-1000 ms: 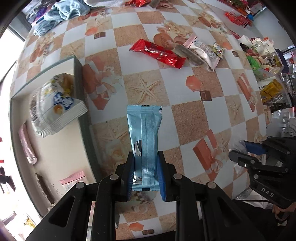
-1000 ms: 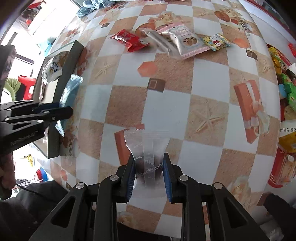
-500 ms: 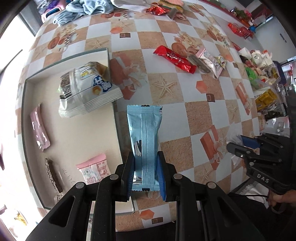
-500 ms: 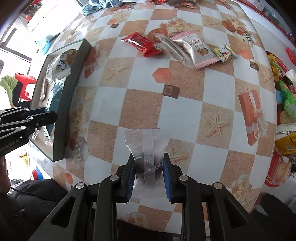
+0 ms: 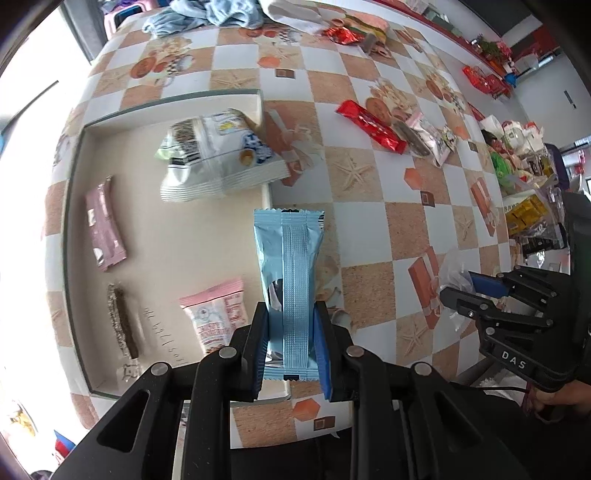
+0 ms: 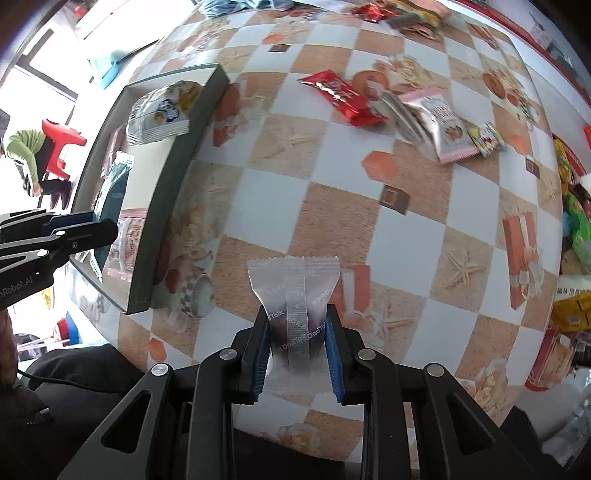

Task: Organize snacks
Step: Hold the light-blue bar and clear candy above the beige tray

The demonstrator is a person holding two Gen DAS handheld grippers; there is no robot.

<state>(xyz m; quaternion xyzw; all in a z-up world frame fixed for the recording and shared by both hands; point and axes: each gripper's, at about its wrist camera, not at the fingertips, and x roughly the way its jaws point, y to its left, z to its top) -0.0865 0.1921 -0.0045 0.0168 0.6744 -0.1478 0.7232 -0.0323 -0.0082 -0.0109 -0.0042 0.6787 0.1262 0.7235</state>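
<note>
The left gripper [image 5: 290,347] has its jaws pinching the lower end of a light blue snack bar [image 5: 288,280], whose ridged back seam runs up the middle and whose free end stands out past the blue pads. The bar hangs over the near right edge of a shallow tray [image 5: 74,229], cream inside with a dark rim. The right gripper [image 6: 297,345] has its jaws squeezed on a small translucent packet [image 6: 293,295] with grey lettering and something dark inside; its crimped top fans out above the pads. That packet is held over the checked surface [image 6: 332,229], clear of the tray, which from this side lies off to the left.

In the tray lie a white chip bag [image 5: 218,155] with blue print, propped partly over the right rim, a pink bar [image 5: 103,225] by the left wall, a dark thin bar [image 5: 122,325] nearer the front, and a pink-and-white pouch [image 5: 218,317] just left of the blue bar.

Out on the surface, well away from both grippers, a red wrapper [image 6: 341,96] lies beside a silvery-pink pouch [image 6: 439,129] and a small bright candy packet [image 6: 485,138], the three close together. At the far end are crumpled blue cloths [image 5: 207,14] and more loose wrappers. A heap of green and yellow packets [image 6: 572,236] sits along the right edge.
</note>
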